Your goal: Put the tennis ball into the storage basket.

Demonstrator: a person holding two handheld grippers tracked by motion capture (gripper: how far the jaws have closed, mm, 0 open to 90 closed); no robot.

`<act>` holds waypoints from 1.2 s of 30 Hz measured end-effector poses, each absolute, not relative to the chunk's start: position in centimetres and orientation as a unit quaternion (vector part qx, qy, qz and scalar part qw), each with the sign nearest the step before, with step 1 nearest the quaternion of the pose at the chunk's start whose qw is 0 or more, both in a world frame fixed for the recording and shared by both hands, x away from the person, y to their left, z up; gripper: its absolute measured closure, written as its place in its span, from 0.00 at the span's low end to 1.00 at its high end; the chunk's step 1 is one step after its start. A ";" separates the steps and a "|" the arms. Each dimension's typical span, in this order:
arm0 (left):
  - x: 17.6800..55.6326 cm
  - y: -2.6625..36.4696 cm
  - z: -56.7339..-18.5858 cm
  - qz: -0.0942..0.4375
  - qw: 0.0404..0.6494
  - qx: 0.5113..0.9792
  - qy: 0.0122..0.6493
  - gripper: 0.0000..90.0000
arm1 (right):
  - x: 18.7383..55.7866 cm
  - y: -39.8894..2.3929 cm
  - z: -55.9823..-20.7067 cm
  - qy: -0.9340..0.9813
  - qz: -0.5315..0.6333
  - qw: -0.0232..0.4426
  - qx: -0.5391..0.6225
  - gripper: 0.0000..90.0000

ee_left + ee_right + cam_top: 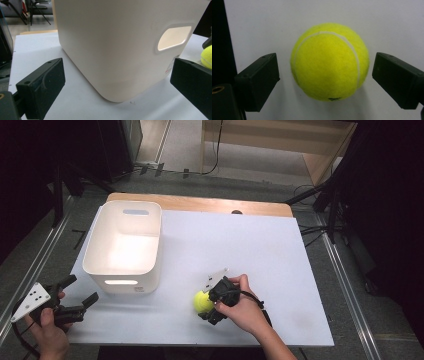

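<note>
Right gripper [209,304] is sitting around the tennis ball [202,302] on the white desk [260,260], near the front edge; its jaws are standing open on both sides of the ball with small gaps, not pressing it. Left gripper [82,295] is hovering at the desk's front-left corner, jaws wide open and empty, pointing at the white bin [124,245].

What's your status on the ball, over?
Right tool open, jaws either side of tennis ball, not touching. Left tool open, facing white bin. Nothing in the way.
</note>
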State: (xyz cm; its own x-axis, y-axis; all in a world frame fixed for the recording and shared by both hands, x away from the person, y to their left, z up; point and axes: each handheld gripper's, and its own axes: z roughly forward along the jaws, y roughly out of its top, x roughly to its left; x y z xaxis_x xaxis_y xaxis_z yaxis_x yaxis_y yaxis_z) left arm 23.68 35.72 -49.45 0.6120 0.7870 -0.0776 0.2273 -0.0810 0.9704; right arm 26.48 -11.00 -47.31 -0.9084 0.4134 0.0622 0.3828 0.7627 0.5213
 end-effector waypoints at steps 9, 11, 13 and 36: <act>23.7 35.7 -49.5 0.246 0.570 0.694 0.365 0.00 | 26.5 -10.6 -47.5 0.940 0.265 0.026 0.215 0.09; 23.7 35.7 -49.5 0.246 0.570 0.693 0.366 0.00 | 26.7 -10.5 -47.6 0.938 0.265 0.031 0.219 0.15; 23.7 35.7 -49.5 0.246 0.570 0.694 0.365 0.00 | 26.7 -10.4 -47.6 0.937 0.266 0.031 0.222 0.15; 23.7 35.7 -49.5 0.246 0.570 0.693 0.366 0.00 | 26.9 -9.9 -48.1 0.939 0.254 0.035 0.230 0.27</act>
